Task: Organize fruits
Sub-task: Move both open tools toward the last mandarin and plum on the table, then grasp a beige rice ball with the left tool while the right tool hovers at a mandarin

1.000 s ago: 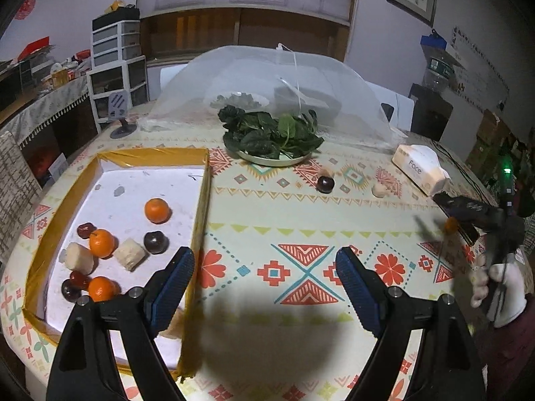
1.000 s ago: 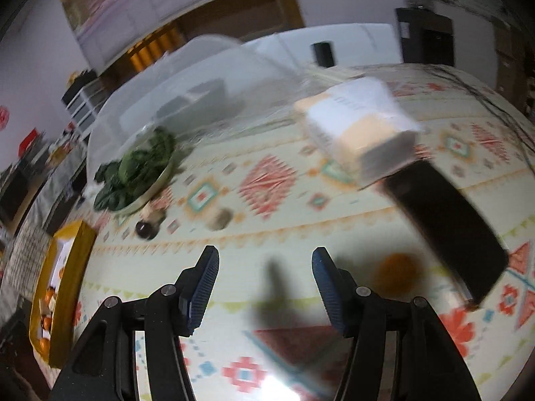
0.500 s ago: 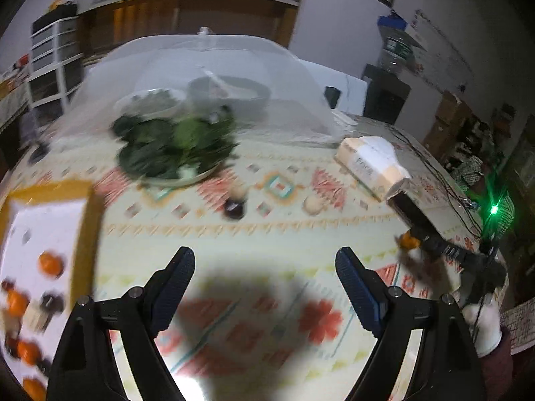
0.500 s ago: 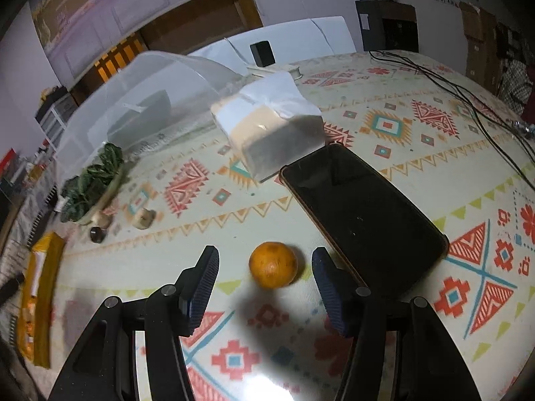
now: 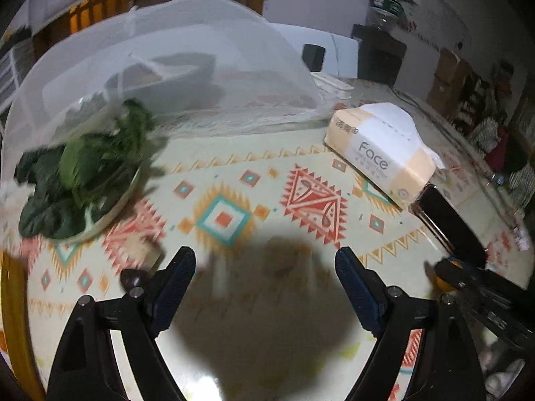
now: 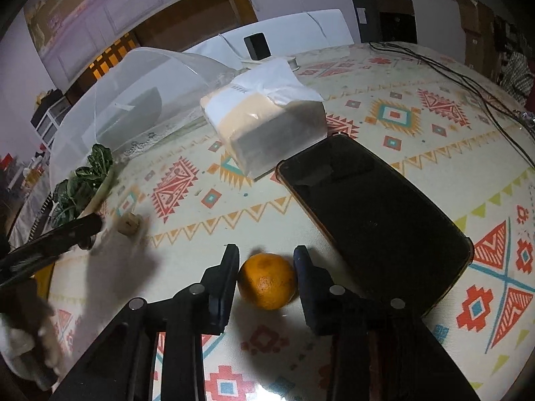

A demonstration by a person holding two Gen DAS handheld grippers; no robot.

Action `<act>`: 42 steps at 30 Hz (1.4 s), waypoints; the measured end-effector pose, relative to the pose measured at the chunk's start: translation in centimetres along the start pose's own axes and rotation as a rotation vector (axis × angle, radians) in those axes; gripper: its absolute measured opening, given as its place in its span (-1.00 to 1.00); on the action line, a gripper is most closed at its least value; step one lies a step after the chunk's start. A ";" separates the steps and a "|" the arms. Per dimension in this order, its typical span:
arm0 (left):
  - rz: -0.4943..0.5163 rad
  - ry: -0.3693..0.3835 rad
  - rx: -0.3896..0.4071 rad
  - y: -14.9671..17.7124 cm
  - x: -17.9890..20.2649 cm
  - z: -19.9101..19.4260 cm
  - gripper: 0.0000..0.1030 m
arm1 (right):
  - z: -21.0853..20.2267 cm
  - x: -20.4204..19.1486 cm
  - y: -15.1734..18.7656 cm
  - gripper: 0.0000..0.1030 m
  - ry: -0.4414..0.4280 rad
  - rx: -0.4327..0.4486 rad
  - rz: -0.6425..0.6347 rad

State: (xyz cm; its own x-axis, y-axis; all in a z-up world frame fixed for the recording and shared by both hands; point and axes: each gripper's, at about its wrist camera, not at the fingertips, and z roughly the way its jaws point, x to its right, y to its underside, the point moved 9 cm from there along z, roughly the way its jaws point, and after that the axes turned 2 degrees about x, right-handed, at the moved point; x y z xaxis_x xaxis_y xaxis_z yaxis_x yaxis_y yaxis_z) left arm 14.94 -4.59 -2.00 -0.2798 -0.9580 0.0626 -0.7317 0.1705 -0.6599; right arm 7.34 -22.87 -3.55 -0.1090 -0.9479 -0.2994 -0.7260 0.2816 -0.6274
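An orange [image 6: 267, 280] lies on the patterned tablecloth beside a black phone [image 6: 371, 220]. My right gripper [image 6: 266, 257] has it between its jaws, which are closing, and both pads touch its sides. The left wrist view shows the same orange [image 5: 440, 279] at the right edge. My left gripper [image 5: 264, 260] is open above the cloth, with a blurred pale fruit [image 5: 281, 257] in its shadow between the fingers. Another pale piece [image 5: 143, 250] and a dark fruit [image 5: 130, 275] lie by its left finger. A strip of the yellow tray [image 5: 10, 300] shows at far left.
A plate of spinach [image 5: 83, 180] stands at the left, in front of a white mesh food cover [image 5: 167, 67]. A tissue pack [image 5: 381, 153] lies behind the phone [image 5: 448, 224]. Cables [image 6: 461, 73] run over the table's far right. A gloved hand [image 6: 20, 344] shows at lower left.
My left gripper swung right, from over the yellow tray to the pale fruit near the spinach plate. My right gripper dropped around the orange and its jaws narrowed onto it.
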 end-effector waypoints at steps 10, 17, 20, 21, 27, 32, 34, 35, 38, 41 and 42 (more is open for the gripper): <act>0.072 -0.045 -0.080 1.0 1.2 4.2 -0.13 | -0.1 0.0 0.1 -0.29 -0.029 -0.004 0.023; 0.053 -0.026 -0.037 1.5 1.0 2.2 -0.50 | -0.1 -0.1 0.1 -0.29 -0.030 -0.002 0.020; 0.021 -0.004 -0.017 1.7 0.4 -0.1 -0.50 | -0.3 -0.2 -0.1 -0.29 -0.037 0.013 0.011; 0.009 0.003 0.000 1.8 0.0 -1.5 -0.50 | -0.4 -0.3 -0.1 -0.29 -0.039 0.017 0.008; -0.104 0.046 0.071 2.8 -4.0 -8.6 -0.49 | -1.2 -0.9 -0.3 -0.29 -0.034 0.060 -0.020; -0.229 0.021 0.122 5.1 -9.1 -14.2 -0.50 | -1.4 -1.2 -0.4 -0.29 -0.017 0.076 -0.036; -0.251 -0.012 0.136 6.2 -10.6 -15.8 -0.50 | -1.4 -1.1 -0.4 -0.29 -0.008 0.078 -0.034; -0.259 -0.024 0.142 6.8 -11.2 -16.4 -0.50 | -1.4 -1.1 -0.4 -0.29 -0.004 0.080 -0.033; -0.273 -0.057 0.150 8.3 -12.2 -17.7 -0.50 | -1.6 -1.1 -0.2 -0.29 0.016 0.078 -0.035; -0.270 -0.093 0.166 9.5 -12.7 -18.7 -0.50 | -2.3 -1.8 0.5 -0.29 0.008 0.068 -0.036; -0.270 -0.102 0.176 9.9 -12.8 -19.1 -0.50 | -2.8 -2.3 0.9 -0.29 -0.007 0.064 -0.037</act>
State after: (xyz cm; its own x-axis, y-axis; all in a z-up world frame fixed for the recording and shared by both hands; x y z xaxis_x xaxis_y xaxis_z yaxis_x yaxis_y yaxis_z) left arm -0.62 13.76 5.01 -0.0206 -0.9828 0.1834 -0.6503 -0.1262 -0.7492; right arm 5.06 -20.84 -1.37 -0.0780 -0.9569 -0.2798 -0.6843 0.2555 -0.6830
